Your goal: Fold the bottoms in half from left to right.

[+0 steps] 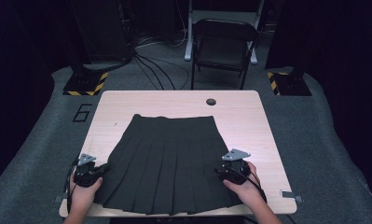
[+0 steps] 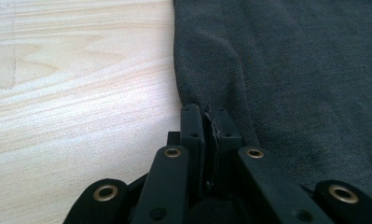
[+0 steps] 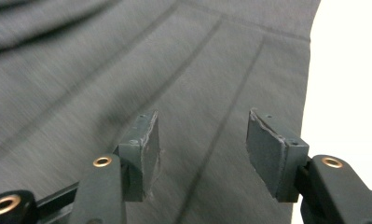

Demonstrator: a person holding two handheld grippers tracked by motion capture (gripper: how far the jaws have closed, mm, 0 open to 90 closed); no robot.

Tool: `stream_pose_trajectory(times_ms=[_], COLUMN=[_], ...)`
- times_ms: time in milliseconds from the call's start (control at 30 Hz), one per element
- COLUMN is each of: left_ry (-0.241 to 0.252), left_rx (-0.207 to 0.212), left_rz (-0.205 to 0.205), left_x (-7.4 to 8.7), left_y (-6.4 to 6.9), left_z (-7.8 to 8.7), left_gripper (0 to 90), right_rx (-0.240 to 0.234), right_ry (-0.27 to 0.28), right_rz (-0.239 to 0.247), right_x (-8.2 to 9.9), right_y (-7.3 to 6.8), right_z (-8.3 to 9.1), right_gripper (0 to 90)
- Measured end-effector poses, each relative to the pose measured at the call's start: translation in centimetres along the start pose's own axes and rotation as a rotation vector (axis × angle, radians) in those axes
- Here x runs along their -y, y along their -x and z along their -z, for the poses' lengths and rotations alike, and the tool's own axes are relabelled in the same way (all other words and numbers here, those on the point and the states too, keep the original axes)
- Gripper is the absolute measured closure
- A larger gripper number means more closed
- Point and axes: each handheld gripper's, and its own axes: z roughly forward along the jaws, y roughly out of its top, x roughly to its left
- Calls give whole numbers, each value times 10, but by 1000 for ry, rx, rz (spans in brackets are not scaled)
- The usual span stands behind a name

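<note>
A black pleated skirt (image 1: 167, 158) lies flat on the pale wooden table (image 1: 239, 112), waistband at the far side and hem toward the person. My left gripper (image 1: 102, 169) sits at the skirt's left edge near the hem. In the left gripper view, that gripper (image 2: 210, 116) has its jaws pressed together on the edge of the skirt (image 2: 291, 70), with bare table (image 2: 81, 93) to the left. My right gripper (image 1: 219, 171) is over the skirt's right side. In its own view, the right gripper (image 3: 202, 149) stands open above the pleats (image 3: 127, 56), with nothing between its pads.
A round cable hole (image 1: 211, 101) sits near the table's far edge. Beyond the table stand a black folding chair (image 1: 223, 44), floor cables (image 1: 151, 65) and two stands with yellow-black striped bases (image 1: 86, 84) (image 1: 286, 81). The skirt's hem lies close to the table's near edge.
</note>
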Motion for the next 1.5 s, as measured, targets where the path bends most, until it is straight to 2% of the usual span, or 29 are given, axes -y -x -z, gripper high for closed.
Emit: stream_pose_trajectory(times_ms=[33, 100, 167, 267, 367, 400, 533, 667, 700, 733, 800, 933, 1167, 1300, 1367, 1400, 1500], left_ry=[11, 18, 35, 43, 44, 42, 39, 52, 47, 47, 52, 21, 9, 25, 23, 29, 32], left_rx=[0, 6, 16, 36, 33, 35, 32, 56, 76, 76, 87, 116, 170, 195, 210, 214, 230], left_rz=[13, 32, 45, 56, 51, 47, 16, -2, -17, -17, -48, -97, -117, -127, -134, -139, -161], left_x=[-1, -2, -5, -11, -17, -20, -29, -42, -50, -50, -57, -65, -70, -74, -78, -79, -88], left_y=[1, 1, 2, 3, 4, 6, 12, 22, 30, 30, 39, 54, 74, 84, 89, 91, 97], left_z=[1, 4, 8, 14, 16, 17, 22, 26, 28, 28, 27, 25, 16, 16, 18, 18, 23], left_gripper=[858, 858, 858, 858, 858, 858, 858, 858, 859, 859, 859, 859, 859, 860, 860, 859, 859], right_rx=[9, -18, -34, -24, -17, -18, -23, -21, -19, -19, -21, -23, -29, -29, -29, -33, -29], right_ry=[-6, -33, -20, -3, -27, -38, -44, -46, -38, -38, -40, -41, -36, -36, -38, -37, -36], right_rz=[-2, -64, -91, -117, -140, -127, -124, -128, -131, -131, -137, -137, -143, -139, -150, -137, -139], right_x=[5, 12, 12, 14, 19, 20, 22, 23, 24, 24, 24, 24, 25, 25, 25, 26, 26], right_y=[1, 4, 9, 17, 16, 17, 17, 17, 18, 18, 17, 18, 18, 18, 18, 19, 19], right_z=[-2, -7, -8, -8, -11, -11, -14, -15, -16, -16, -16, -16, -17, -17, -17, -17, -17], right_gripper=[438, 439, 435, 435, 435, 434, 425, 424, 423, 423, 419, 418, 418, 419, 417, 416, 414])
